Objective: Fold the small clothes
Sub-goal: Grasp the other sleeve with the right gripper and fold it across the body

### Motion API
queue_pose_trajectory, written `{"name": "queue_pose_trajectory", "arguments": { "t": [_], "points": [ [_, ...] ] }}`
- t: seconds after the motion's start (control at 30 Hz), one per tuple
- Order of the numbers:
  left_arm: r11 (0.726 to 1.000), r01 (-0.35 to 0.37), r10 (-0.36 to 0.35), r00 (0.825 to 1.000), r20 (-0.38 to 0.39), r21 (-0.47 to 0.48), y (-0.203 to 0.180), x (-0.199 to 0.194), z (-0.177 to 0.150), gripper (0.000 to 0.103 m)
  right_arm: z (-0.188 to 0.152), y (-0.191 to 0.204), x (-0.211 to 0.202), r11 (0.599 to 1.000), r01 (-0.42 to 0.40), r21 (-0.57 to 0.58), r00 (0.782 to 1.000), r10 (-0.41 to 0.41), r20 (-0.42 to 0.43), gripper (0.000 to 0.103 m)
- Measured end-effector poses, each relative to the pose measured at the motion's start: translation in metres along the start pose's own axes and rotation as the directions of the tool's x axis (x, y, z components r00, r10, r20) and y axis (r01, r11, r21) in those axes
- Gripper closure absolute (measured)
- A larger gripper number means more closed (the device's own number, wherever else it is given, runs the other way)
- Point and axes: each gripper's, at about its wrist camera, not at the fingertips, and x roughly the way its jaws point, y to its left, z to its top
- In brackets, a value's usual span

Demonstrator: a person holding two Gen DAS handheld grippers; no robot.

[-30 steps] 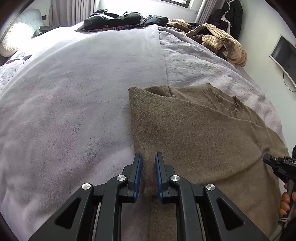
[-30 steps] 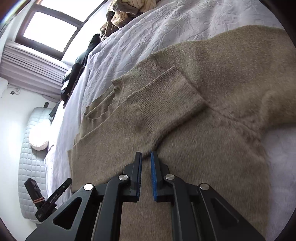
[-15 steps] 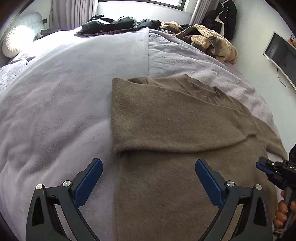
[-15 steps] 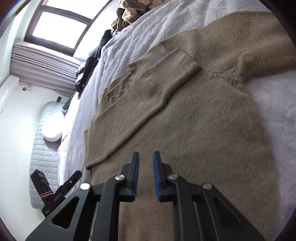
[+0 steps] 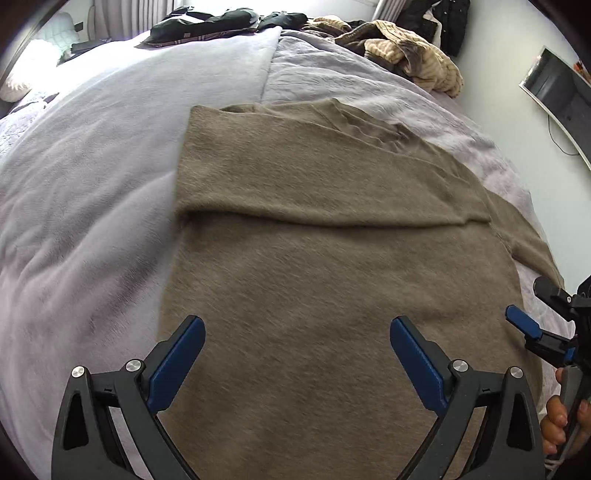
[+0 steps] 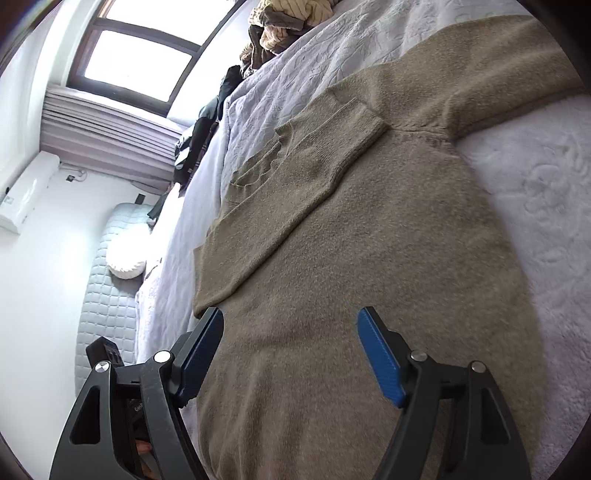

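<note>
A brown knit sweater (image 5: 332, 229) lies flat on the lilac bedspread (image 5: 92, 177). One sleeve is folded across its chest, its cuff (image 6: 354, 129) near the collar. The other sleeve (image 6: 498, 74) lies stretched out to the side. My left gripper (image 5: 297, 332) is open and empty, just above the sweater's lower body. My right gripper (image 6: 291, 328) is open and empty too, above the sweater's body (image 6: 369, 258). It shows at the right edge of the left wrist view (image 5: 532, 325), held by a hand.
A heap of tan and dark clothes (image 5: 406, 55) lies at the far end of the bed, with black garments (image 5: 214, 22) beside it. A white pillow (image 6: 125, 266) and a quilted headboard (image 6: 107, 306) stand at one side. A wall screen (image 5: 557, 96) is at the right.
Both grippers were shut a second ago and are open now: the left let go of the sweater's folded edge first, then the right opened. Both have drawn back toward the hem.
</note>
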Motion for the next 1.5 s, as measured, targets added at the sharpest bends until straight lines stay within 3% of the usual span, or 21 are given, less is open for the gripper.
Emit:
{"name": "queue_pose_trajectory", "arguments": {
  "t": [0.33, 0.67, 0.87, 1.1, 1.33, 1.4, 1.5],
  "points": [
    [0.998, 0.006, -0.007, 1.000, 0.014, 0.064, -0.053, -0.001, -0.004, 0.003, 0.013, -0.029, -0.050, 1.000, 0.012, 0.027, 0.994, -0.015, 0.108, 0.025],
    [0.993, 0.034, -0.031, 0.999, -0.028, 0.111, -0.100, 0.016, -0.002, 0.003, 0.038, -0.099, -0.121, 0.980, -0.014, 0.200, 0.964, -0.039, 0.262, 0.025],
    [0.991, 0.058, -0.055, 0.998, -0.029, 0.123, -0.128, 0.023, 0.006, 0.003, 0.057, -0.131, -0.164, 0.962, -0.046, 0.268, 0.921, -0.064, 0.385, 0.025],
    [0.985, 0.092, -0.087, 0.996, -0.038, 0.149, -0.164, 0.032, 0.015, 0.003, 0.079, -0.179, -0.217, 0.924, -0.061, 0.378, 0.830, -0.163, 0.533, 0.025],
    [0.980, 0.111, -0.103, 0.993, -0.051, 0.165, -0.191, 0.045, 0.022, 0.003, 0.100, -0.234, -0.240, 0.853, -0.174, 0.493, 0.790, -0.178, 0.587, 0.025],
    [0.980, 0.111, -0.104, 0.993, -0.051, 0.166, -0.196, 0.048, 0.024, 0.003, 0.106, -0.240, -0.238, 0.840, -0.198, 0.505, 0.786, -0.172, 0.594, 0.029],
    [0.980, 0.116, -0.110, 0.993, -0.047, 0.165, -0.202, 0.051, 0.028, 0.003, 0.113, -0.250, -0.238, 0.834, -0.229, 0.502, 0.794, -0.139, 0.592, 0.061]
  ]
}}
